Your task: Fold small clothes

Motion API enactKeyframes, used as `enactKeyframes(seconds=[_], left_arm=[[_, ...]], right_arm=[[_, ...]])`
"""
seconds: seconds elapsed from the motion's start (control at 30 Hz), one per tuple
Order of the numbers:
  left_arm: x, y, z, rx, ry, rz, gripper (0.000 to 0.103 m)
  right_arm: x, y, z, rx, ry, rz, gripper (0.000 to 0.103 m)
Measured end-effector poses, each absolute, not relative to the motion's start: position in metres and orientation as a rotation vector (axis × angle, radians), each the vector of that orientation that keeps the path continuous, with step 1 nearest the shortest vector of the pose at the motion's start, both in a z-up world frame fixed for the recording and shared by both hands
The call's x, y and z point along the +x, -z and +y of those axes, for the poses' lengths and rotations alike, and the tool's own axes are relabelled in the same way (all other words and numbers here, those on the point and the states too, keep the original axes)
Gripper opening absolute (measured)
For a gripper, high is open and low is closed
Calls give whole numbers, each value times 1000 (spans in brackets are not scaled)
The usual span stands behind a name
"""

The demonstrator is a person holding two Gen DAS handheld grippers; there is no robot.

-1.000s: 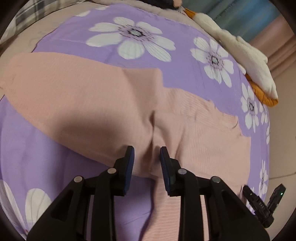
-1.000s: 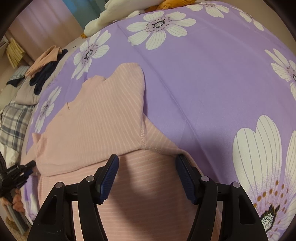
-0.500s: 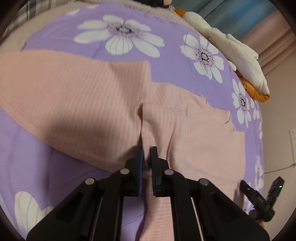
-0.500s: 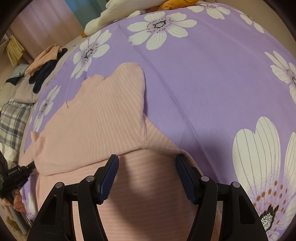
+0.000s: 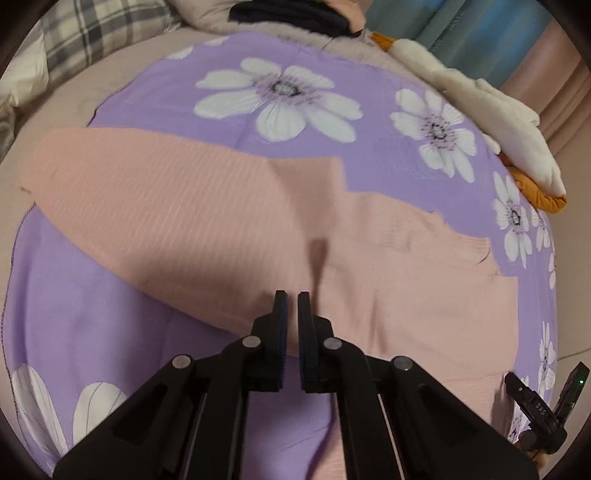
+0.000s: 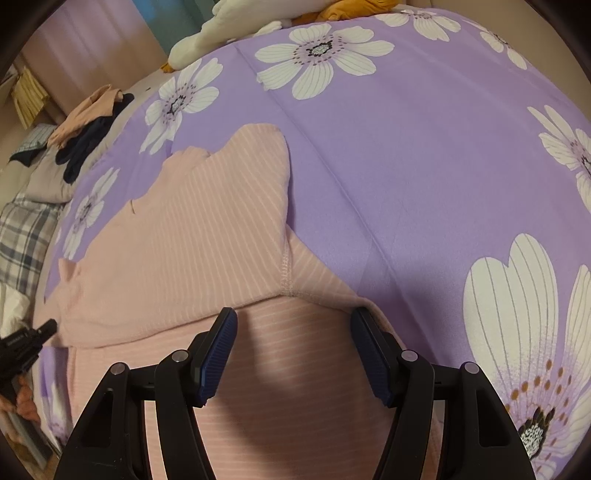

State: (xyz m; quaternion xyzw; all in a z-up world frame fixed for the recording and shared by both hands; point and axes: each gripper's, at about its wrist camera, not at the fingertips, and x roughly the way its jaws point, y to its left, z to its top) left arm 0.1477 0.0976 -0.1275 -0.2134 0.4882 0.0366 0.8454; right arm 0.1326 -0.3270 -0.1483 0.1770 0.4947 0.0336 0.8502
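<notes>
Two tools over one pink garment (image 5: 221, 206), spread flat on the purple flowered bedspread (image 5: 110, 295) of a bed. For the left tool (image 5: 289, 299): fingers drawn together to a thin slit, just above the near hem of the garment, with a short crease in the cloth right ahead of the tips; cannot tell whether any fabric is pinched between them. For the right tool (image 6: 293, 317): held wide open, both blue pads over the striped body of the garment, with the stitched edge of a folded-over sleeve (image 6: 221, 221) just beyond the tips and running away to the far left. Far ahead and to the right of the left tool, a white and orange heap of cloth (image 5: 517, 122) at the edge of the bedspread; far ahead to its left, a plaid pillow (image 5: 92, 33).
</notes>
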Motion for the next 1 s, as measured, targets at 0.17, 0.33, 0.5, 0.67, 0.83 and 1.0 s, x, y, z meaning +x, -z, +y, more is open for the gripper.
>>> enactKeyframes(seconds=[0.17, 0.33, 0.5, 0.67, 0.83, 1.0], left_arm=[[145, 141, 105, -483, -72, 1063, 2], [143, 145, 109, -527, -65, 1066, 2], [139, 144, 112, -562, -61, 1063, 5], [129, 137, 114, -579, -68, 1060, 11], [105, 123, 118, -586, -95, 1003, 42], [85, 111, 132, -619, -127, 951, 72]], right_arm=[[134, 148, -326, 360, -66, 1047, 65], [135, 148, -322, 329, -60, 1049, 65], [135, 149, -322, 326, -59, 1050, 65], [135, 149, -322, 323, -58, 1047, 65], [134, 147, -321, 330, -56, 1047, 65], [129, 135, -317, 307, -17, 1025, 65]])
